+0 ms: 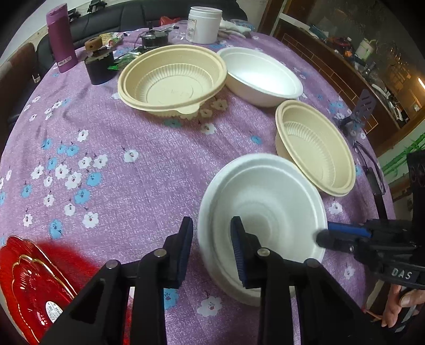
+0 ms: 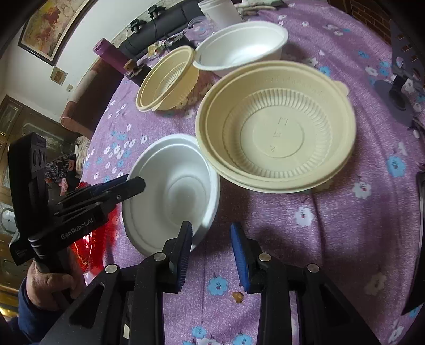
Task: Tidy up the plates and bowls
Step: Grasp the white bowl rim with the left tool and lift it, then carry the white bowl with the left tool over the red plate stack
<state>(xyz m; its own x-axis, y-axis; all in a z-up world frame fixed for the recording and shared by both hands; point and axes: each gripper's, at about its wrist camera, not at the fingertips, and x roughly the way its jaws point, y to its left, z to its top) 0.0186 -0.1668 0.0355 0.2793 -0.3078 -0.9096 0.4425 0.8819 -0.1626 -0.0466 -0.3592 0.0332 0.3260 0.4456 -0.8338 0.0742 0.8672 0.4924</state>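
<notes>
**A:** What is the left gripper (image 1: 212,246) doing?

**B:** Its jaws are narrow but not clamped. They straddle the rim of the near white bowl (image 1: 265,201), one pad inside it and one outside, and a sliver of tablecloth (image 1: 119,185) shows between the outer pad and the rim.

**A:** And the right gripper (image 2: 212,246)?

**B:** Much the same on the opposite side of that bowl. Its jaws are partly apart, one finger is in front of the rim, and cloth shows in the gap. I see no pad pressing.

**A:** So the bowl sits on the table between the two grippers?

**B:** Yes, directly ahead of both.

**A:** What lies beyond it?

**B:** Ahead and right of the left gripper, the near beige bowl (image 1: 316,151) sits tilted, its rim at the white bowl's rim; I cannot tell if they touch. Farther ahead are the far beige bowl (image 1: 172,77) and the far white bowl (image 1: 260,74), just beside each other.

**A:** Any plates?

**B:** A red plate (image 1: 32,286), close on the left gripper's left. At the table's far edge stand a purple bottle (image 1: 59,37) and a white jar (image 1: 203,24)
</notes>
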